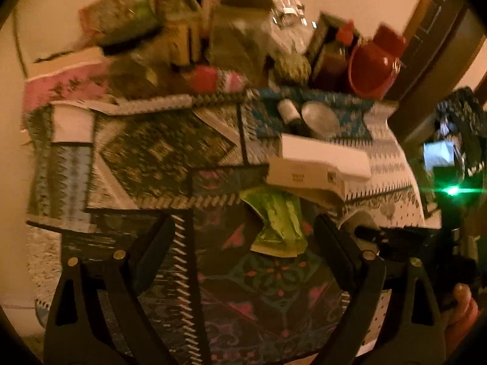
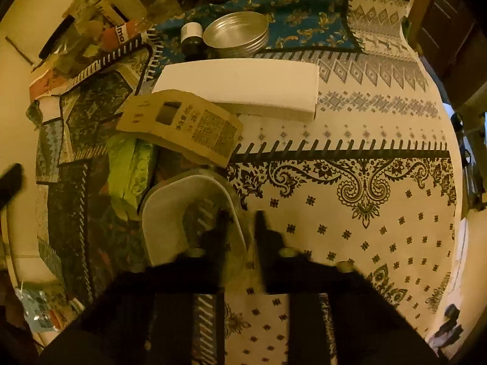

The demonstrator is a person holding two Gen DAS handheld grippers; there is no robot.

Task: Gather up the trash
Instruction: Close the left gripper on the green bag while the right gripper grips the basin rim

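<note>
Right hand-held gripper (image 2: 242, 228) looks clamped on the rim of the white plastic tray (image 2: 170, 213) at lower centre, left hand-held gripper (image 1: 243, 243) gaping above the green wrapper (image 1: 277, 222), so next it probably drops and pinches that.
</note>
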